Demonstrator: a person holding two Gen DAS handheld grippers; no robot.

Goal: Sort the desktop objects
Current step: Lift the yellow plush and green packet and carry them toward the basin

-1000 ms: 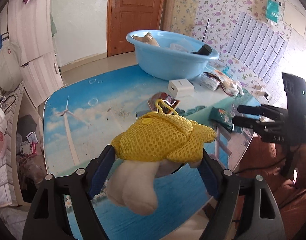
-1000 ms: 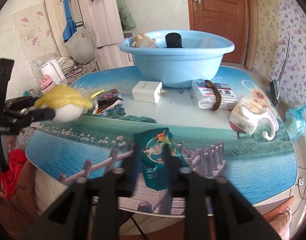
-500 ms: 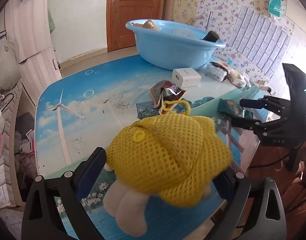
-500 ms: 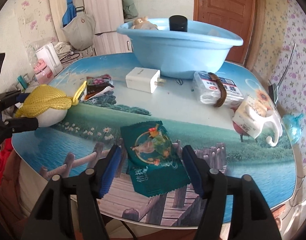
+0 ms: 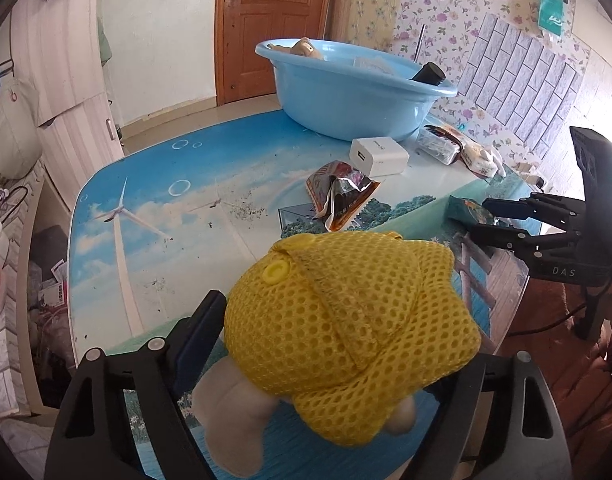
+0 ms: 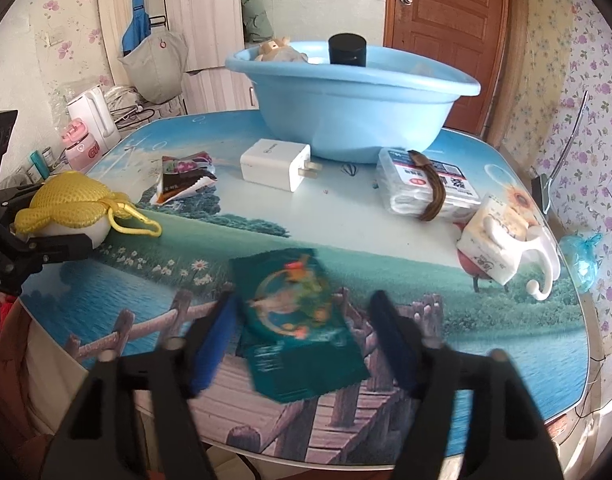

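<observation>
Left wrist view: the left gripper (image 5: 338,364) has its jaws closed on a plush toy (image 5: 346,332), cream-bodied and wrapped in a yellow mesh cover, which fills the lower centre of the frame above the near edge of the table (image 5: 154,184). At about 1 o'clock from the toy stands the blue basin (image 5: 346,100), at the far side of the table, already holding a small plush figure and a dark cylinder. Between toy and basin lie a crumpled snack wrapper (image 5: 338,192) and a white charger (image 5: 380,156). At 3 o'clock the right gripper (image 5: 502,220) reaches over a green packet (image 5: 468,212).

Right wrist view: the right gripper (image 6: 302,336) is wide open, its blue pads straddling the green packet (image 6: 298,320) without clearly touching it; the picture is blurred there, so contact cannot be told. The packet lies flat near the front edge of the table. At 10 o'clock the left gripper and its toy (image 6: 66,208) sit low by the table's left edge, the yellow loop trailing onto the surface. The basin (image 6: 354,108) is at 12 o'clock, with a tissue pack (image 6: 426,188) and a cup (image 6: 506,248) at 2 o'clock.

The step in hand looks like a double pick: toy secured, packet being lined up. Next, the right gripper should probably close on the thin packet, which may slide or buckle, and the toy needs carrying over the clutter to the basin.
</observation>
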